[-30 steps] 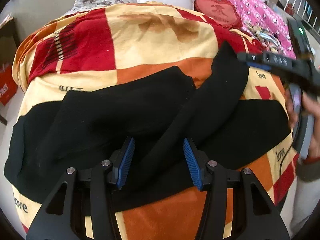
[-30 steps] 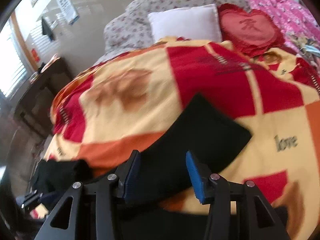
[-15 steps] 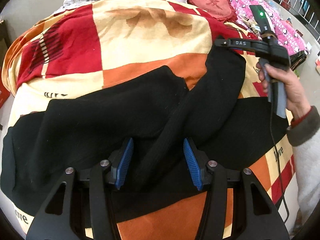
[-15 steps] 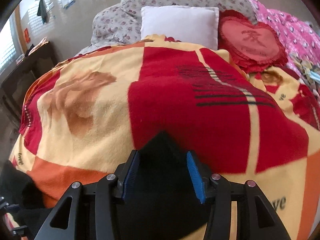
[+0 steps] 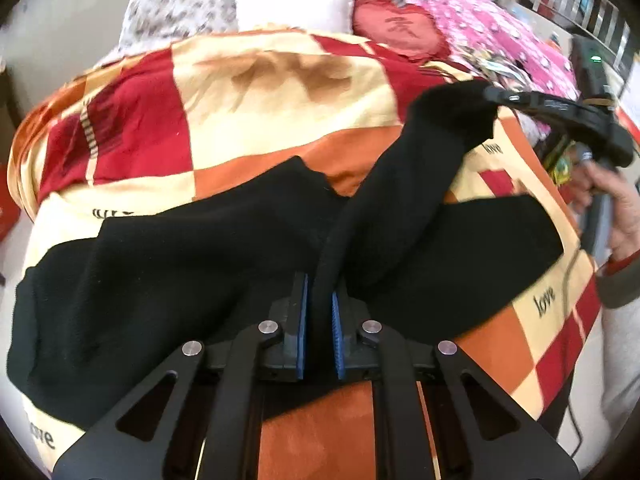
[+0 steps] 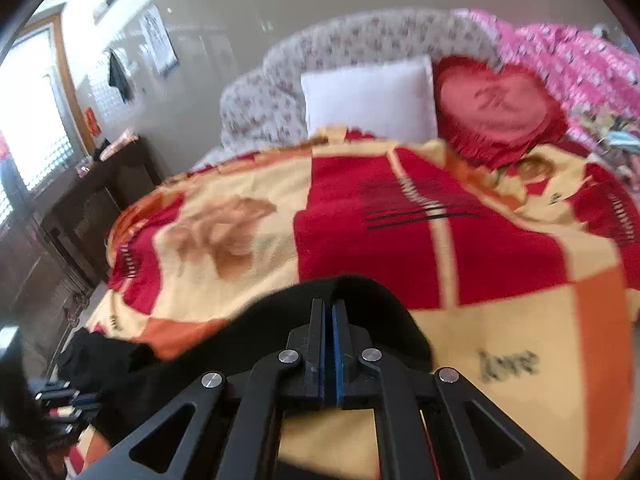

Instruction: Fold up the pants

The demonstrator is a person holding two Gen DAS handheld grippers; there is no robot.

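While the black pants (image 5: 168, 280) lie spread across the near edge of the checked blanket (image 5: 280, 92) on the bed, the left gripper (image 5: 319, 332) is clamped tight on a raised fold of the fabric near the blanket's near edge. The right gripper (image 6: 329, 350) pinches the hem of 1 pant leg (image 5: 416, 168) and holds it lifted above the blanket toward its right side, with a white pillow (image 6: 372, 96) and a red heart cushion (image 6: 496, 112) at the far end.
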